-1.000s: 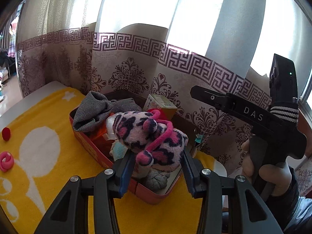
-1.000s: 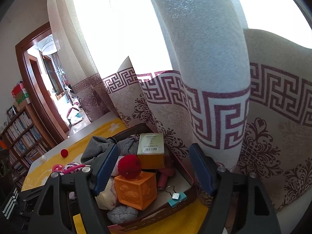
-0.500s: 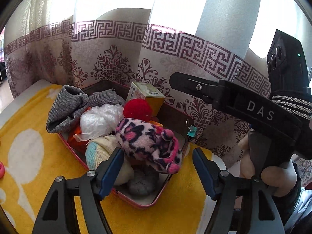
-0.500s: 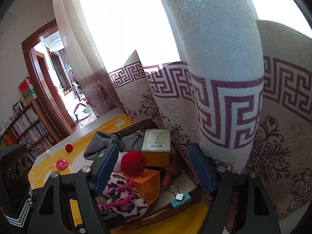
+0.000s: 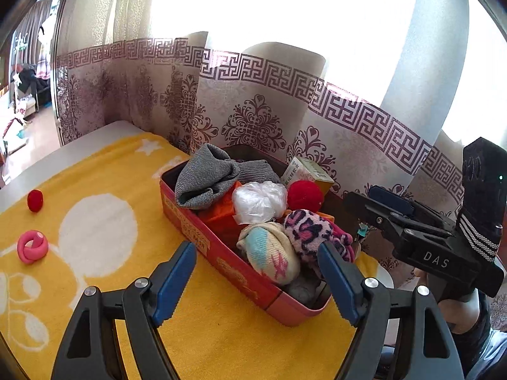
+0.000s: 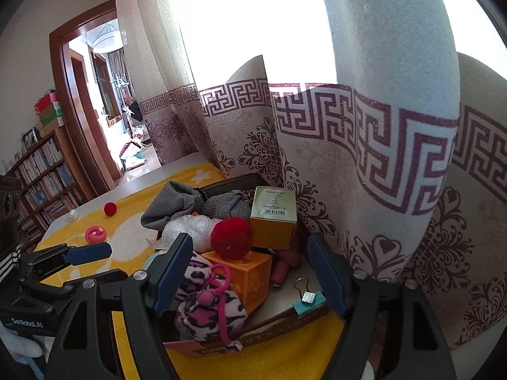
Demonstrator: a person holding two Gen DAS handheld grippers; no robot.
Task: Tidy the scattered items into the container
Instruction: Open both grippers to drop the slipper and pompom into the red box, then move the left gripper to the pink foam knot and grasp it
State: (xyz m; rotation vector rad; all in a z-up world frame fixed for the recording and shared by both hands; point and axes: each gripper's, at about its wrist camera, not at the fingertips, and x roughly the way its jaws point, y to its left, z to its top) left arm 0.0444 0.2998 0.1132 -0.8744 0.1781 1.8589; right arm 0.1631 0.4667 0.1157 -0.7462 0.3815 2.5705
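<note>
The left claw [image 5: 255, 280] is spread and empty, its jaws having just opened. The pink ring [image 5: 32, 246] and red ball [image 5: 35, 200] lie far to its left on the yellow cloth [image 5: 104, 174], outside the box [image 5: 221, 256]. The right claw [image 6: 248, 272], also spread, is farther.

A salmon-red container [image 5: 221, 255] sits on a yellow cloth [image 5: 104, 171] with white circles. Inside lie a pink sock with black leopard spots [image 5: 309, 229], a cream sock with pale blue and pink marks [image 5: 271, 251], a grey knit [image 5: 206, 174], a red pompom [image 5: 304, 195] and an orange cube [image 6: 253, 270]. At nine o'clock lie a red ball [image 5: 35, 200] and a pink ring [image 5: 31, 246]. The curtain [image 5: 253, 101] is beige with maroon key-pattern bands.
</note>
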